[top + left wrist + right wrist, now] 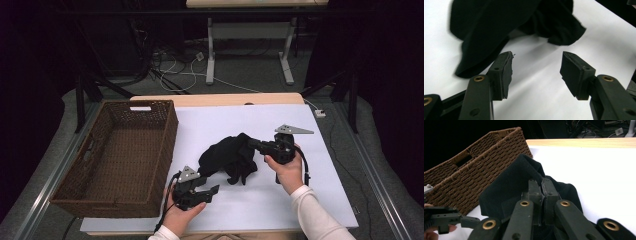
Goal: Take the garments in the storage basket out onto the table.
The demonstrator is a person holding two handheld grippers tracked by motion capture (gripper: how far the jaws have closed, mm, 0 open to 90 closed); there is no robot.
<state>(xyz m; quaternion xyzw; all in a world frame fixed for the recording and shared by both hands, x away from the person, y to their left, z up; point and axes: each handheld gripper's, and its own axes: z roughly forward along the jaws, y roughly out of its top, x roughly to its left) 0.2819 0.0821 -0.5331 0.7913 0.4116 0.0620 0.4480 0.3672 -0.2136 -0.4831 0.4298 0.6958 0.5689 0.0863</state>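
Dark surroundings frame the upper part of the high view, where a grey floor [240,70] carries loose cables and the white legs of a second table [210,50]. Below it, filling the middle of the frame, lies the work table [220,99] with a pale wooden edge, covered by a white sheet [300,200]. On the left of that sheet stands a brown wicker basket [120,155], rectangular, with handle cut-outs in its walls; in the right gripper view the same basket [474,167] rises in the upper left.

At the centre of the high view sits a black cloth [227,155], bunched and partly lifted off the sheet, just right of the basket and apart from it. In the left gripper view the cloth [499,25] occupies the upper half, above and beyond the jaws; in the right gripper view the cloth [511,185] wraps around the jaw tips.

Right gripper [255,145]: held by a hand with a white sleeve at centre right, jaws pressed together and pinching a fold of the cloth, as the right gripper view [542,185] shows.

Left gripper [212,191]: held low at lower centre, near the cloth's lower edge. Its jaws stand spread in the left gripper view [536,65], with bare white sheet between them.
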